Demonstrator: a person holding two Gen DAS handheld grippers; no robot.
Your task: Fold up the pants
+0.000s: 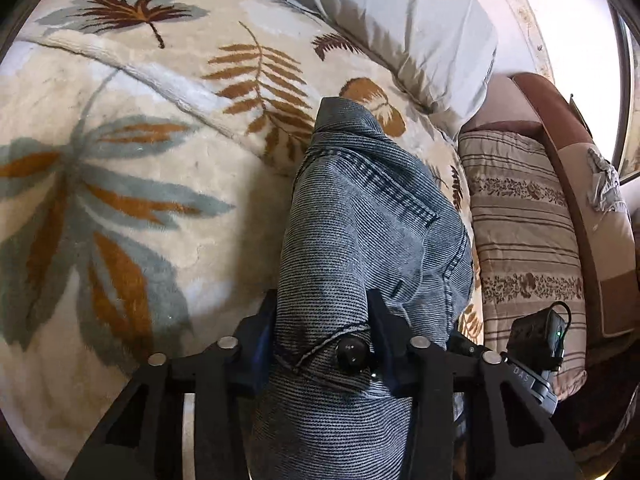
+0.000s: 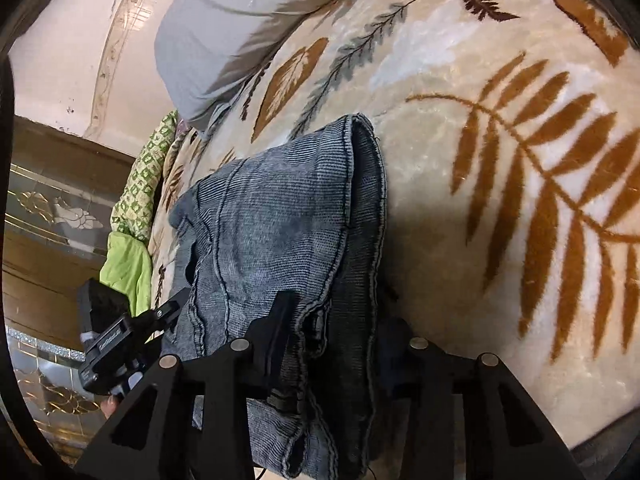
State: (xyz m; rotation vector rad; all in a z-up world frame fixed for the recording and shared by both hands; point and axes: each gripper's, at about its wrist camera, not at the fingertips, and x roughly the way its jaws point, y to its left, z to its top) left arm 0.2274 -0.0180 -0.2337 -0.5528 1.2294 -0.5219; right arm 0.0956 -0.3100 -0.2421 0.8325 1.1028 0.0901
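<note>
The pants are grey-blue ribbed denim jeans point(image 1: 372, 216), bunched and held up over a cream blanket with leaf print point(image 1: 120, 160). My left gripper point(image 1: 324, 344) is shut on the waistband next to a dark button point(image 1: 352, 354). In the right wrist view the jeans point(image 2: 280, 216) hang folded in layers with a seamed edge on the right. My right gripper point(image 2: 332, 344) is shut on the layered denim edge. The other gripper point(image 2: 120, 344) shows at the lower left of that view. The right gripper point(image 1: 536, 348) shows at the lower right of the left wrist view.
A grey pillow point(image 1: 408, 28) lies at the head of the bed, also in the right wrist view point(image 2: 224, 40). A striped brown quilt point(image 1: 520, 232) and a brown bed frame point(image 1: 560, 120) lie to the right. Green cloths point(image 2: 136, 216) lie by a dark wooden panel point(image 2: 48, 184).
</note>
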